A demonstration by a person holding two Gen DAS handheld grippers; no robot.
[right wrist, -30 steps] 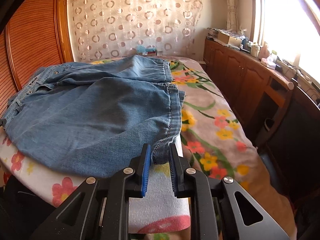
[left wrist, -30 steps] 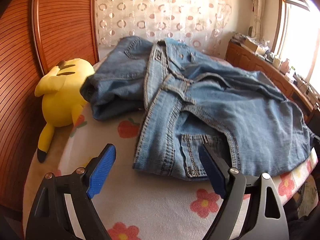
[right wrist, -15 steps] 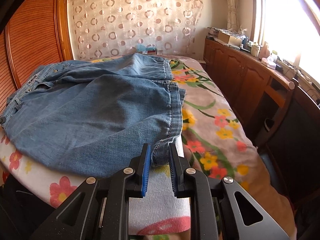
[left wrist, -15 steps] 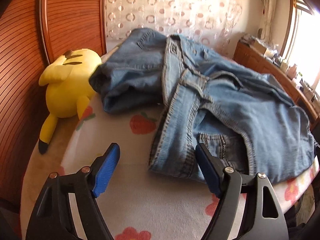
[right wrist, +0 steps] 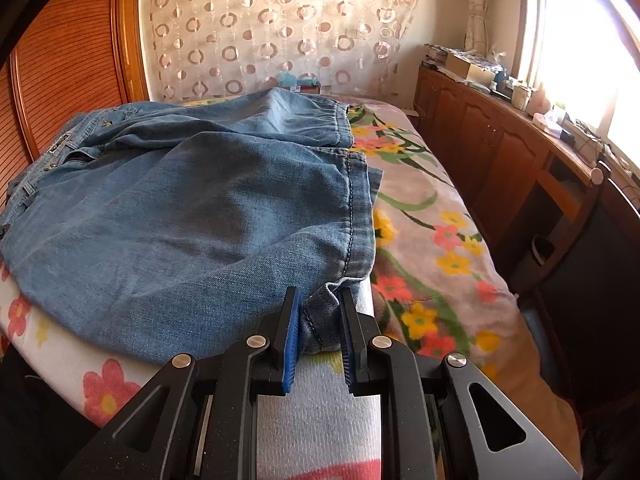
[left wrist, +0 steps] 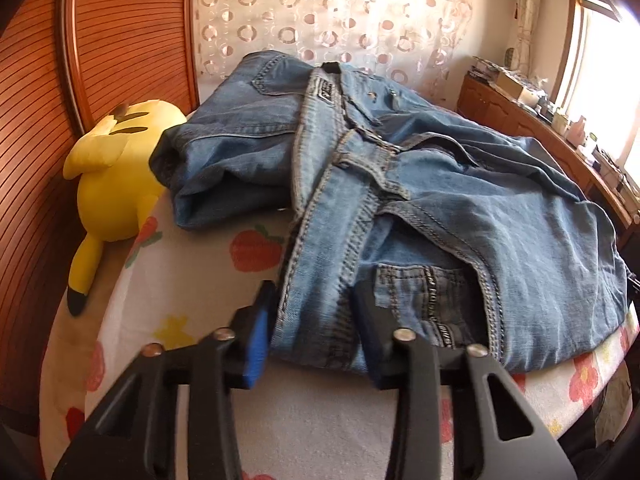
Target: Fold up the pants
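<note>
Blue denim pants (left wrist: 440, 208) lie spread across the bed, waistband toward the headboard side and legs toward the foot (right wrist: 192, 216). My left gripper (left wrist: 312, 320) has its jaws around the near waistband corner by the back pocket; they are partly closed with denim between them and a gap still showing. My right gripper (right wrist: 318, 320) is shut on the hem corner of the near pant leg, which bunches between the blue pads.
A yellow plush toy (left wrist: 116, 184) lies at the left beside the wooden headboard (left wrist: 100, 40). The floral bedspread (right wrist: 424, 248) covers the bed. A wooden cabinet (right wrist: 500, 152) with clutter runs along the window side. A patterned curtain (right wrist: 280, 28) hangs behind.
My left gripper has moved forward onto the waistband corner and its jaws have narrowed from wide open to around the denim. The right gripper has stayed clamped on the hem.
</note>
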